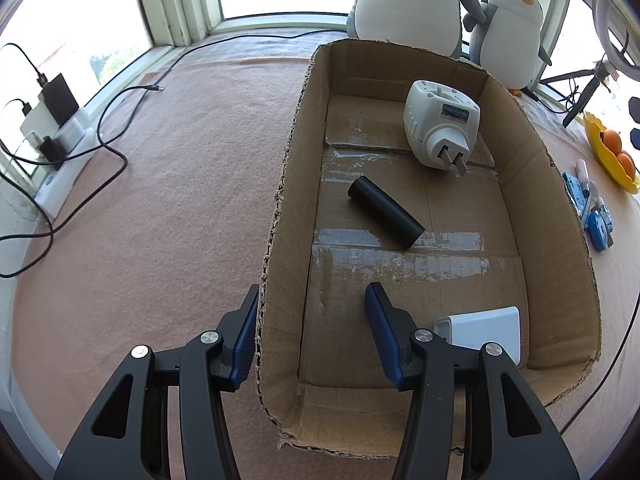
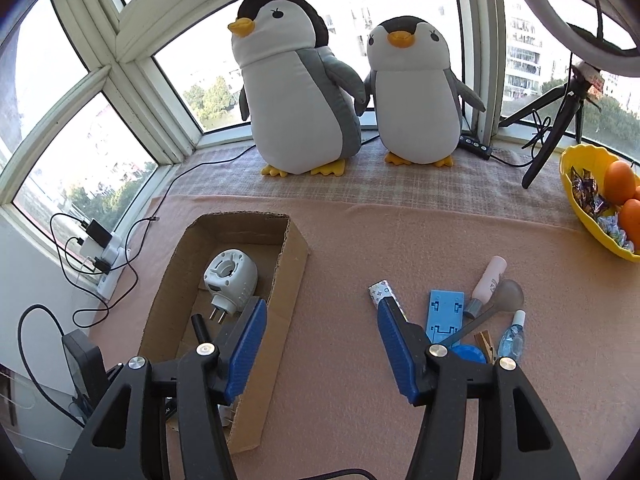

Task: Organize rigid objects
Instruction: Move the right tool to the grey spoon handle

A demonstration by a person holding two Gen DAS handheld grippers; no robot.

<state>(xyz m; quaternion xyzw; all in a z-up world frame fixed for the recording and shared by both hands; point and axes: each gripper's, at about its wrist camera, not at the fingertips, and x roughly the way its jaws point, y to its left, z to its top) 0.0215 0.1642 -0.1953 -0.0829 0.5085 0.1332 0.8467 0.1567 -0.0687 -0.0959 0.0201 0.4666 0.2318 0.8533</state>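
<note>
An open cardboard box lies on the pink cloth; it also shows in the right wrist view. Inside lie a white plug-in device, a black cylinder and a white block. My left gripper is open and empty, straddling the box's left wall near its front. My right gripper is open and empty above the cloth, right of the box. A pile of small items lies to its right: a patterned stick, a blue plastic part, a pink tube, a small bottle.
Two penguin plush toys stand at the window. A yellow bowl with oranges sits at the right, by a black tripod. A power strip with chargers and cables lies at the left.
</note>
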